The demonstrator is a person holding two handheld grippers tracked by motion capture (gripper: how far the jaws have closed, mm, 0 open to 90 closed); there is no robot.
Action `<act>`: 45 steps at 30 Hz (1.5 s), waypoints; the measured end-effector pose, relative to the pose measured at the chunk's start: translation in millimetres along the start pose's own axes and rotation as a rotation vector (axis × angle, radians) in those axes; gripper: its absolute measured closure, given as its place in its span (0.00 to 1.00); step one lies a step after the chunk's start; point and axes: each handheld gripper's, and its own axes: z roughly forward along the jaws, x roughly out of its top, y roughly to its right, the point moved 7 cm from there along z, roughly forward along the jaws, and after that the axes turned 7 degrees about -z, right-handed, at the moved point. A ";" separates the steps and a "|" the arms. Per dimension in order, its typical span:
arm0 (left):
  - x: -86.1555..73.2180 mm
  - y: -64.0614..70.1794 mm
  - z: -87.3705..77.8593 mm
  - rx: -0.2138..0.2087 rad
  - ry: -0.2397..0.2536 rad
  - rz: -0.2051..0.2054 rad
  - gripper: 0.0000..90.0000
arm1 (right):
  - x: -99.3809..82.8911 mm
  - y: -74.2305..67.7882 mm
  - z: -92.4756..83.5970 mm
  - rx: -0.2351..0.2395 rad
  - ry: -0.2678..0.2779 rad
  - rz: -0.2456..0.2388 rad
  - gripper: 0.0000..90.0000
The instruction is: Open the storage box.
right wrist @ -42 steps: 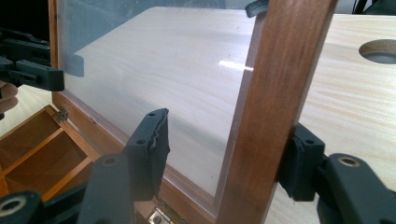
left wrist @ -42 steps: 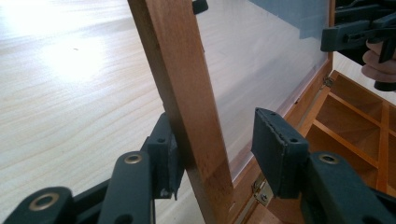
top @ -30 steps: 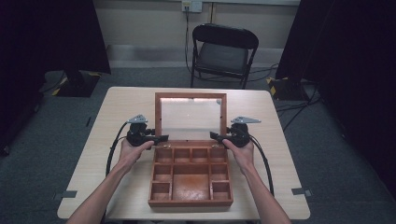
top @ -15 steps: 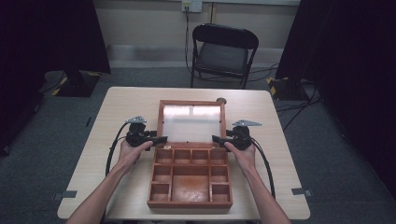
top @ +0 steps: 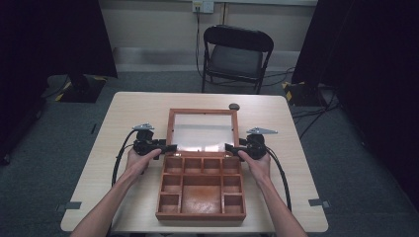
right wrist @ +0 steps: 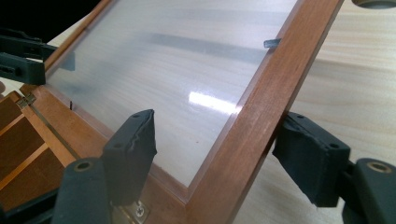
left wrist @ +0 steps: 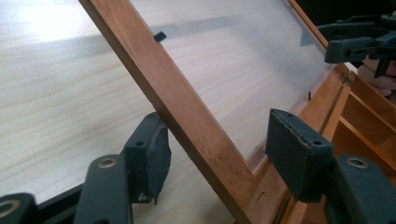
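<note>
A wooden compartment box sits on the pale tabletop, toward its near edge and about midway between left and right. Its lid, a wooden frame around a clear pane, is swung fully back and lies flat or nearly flat on the tabletop beyond the box, joined to it along the far edge by hinges.

The left tongs sit at the lid's left rail near the hinge corner, and the right tongs at the right rail opposite. In the left gripper view the left tongs straddle the wooden rail: one pad lies against or just beside the rail's outer side, the other stands clear over the pane. These jaws have just been opening, with the rail between them. In the right gripper view the right tongs also straddle their rail, with one pad over the pane and apart from the wood and the other close beside the rail's outer edge; whether it touches cannot be told. Both tongs stand partly open with no firm grip.

A small dark round object lies on the tabletop just beyond the lid's far right corner. A black folding chair stands on the floor past the far edge.
</note>
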 end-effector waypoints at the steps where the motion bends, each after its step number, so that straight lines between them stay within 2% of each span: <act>1: -0.3 -1.0 -0.4 0.012 -0.004 -0.001 0.40 | -0.6 0.5 -0.1 0.003 -0.003 0.006 0.32; 5: -1.7 -3.2 -0.6 0.001 -0.007 -0.016 0.40 | -3.9 2.5 0.9 0.015 -0.011 0.032 0.31; 8: -1.3 -2.5 -1.0 0.011 -0.007 -0.008 0.40 | -3.3 2.3 0.9 0.010 -0.011 0.025 0.31; 11: -1.6 -3.1 -0.4 0.004 -0.007 -0.017 0.39 | -3.6 2.1 0.8 0.010 -0.012 0.033 0.31; 17: -3.2 -6.2 1.5 -0.001 -0.017 -0.060 0.38 | -6.5 2.1 2.9 0.026 -0.031 0.058 0.28; 18: -3.0 -7.0 1.6 0.010 -0.014 -0.059 0.37 | -6.9 2.4 3.1 0.030 -0.030 0.064 0.28; 21: -3.7 -8.3 1.0 0.013 -0.019 -0.055 0.37 | -9.9 4.2 4.9 0.051 -0.039 0.107 0.27; 22: -4.0 -8.7 0.9 0.014 -0.022 -0.053 0.37 | -9.9 4.2 4.9 0.051 -0.039 0.107 0.27; 24: -3.9 -8.4 1.2 0.025 -0.019 -0.042 0.36 | -12.3 4.9 6.4 0.072 -0.053 0.144 0.26; 26: -3.7 -8.0 1.2 0.030 -0.019 -0.042 0.35 | -14.0 5.6 7.5 0.079 -0.064 0.153 0.23; 27: -3.4 -7.8 1.0 0.030 -0.018 -0.038 0.35 | -12.8 8.0 6.0 0.036 -0.057 0.125 0.23; 33: -1.4 -3.9 -0.4 0.032 -0.008 -0.028 0.35 | -10.7 8.0 2.4 0.004 -0.057 0.086 0.24; 35: -1.0 -2.3 -4.6 0.056 -0.018 0.007 0.34 | -7.0 6.8 -2.3 -0.002 -0.044 0.080 0.23; 36: -1.0 -2.3 -4.6 0.056 -0.018 0.007 0.33 | -7.0 6.8 -2.3 -0.002 -0.044 0.080 0.23; 38: -1.3 0.3 -8.8 0.069 -0.028 0.028 0.33 | -4.2 5.8 -7.1 -0.003 -0.038 0.067 0.23; 40: 0.2 2.4 -15.9 0.080 -0.013 0.048 0.32 | -2.9 5.1 -17.2 -0.013 -0.040 0.046 0.22; 42: 1.1 2.8 -23.8 0.089 0.002 0.044 0.32 | -2.8 5.0 -20.9 -0.015 -0.037 0.044 0.21; 45: -3.6 -0.4 -34.5 0.117 -0.012 0.062 0.30 | -4.9 5.8 -33.9 -0.026 -0.029 0.038 0.19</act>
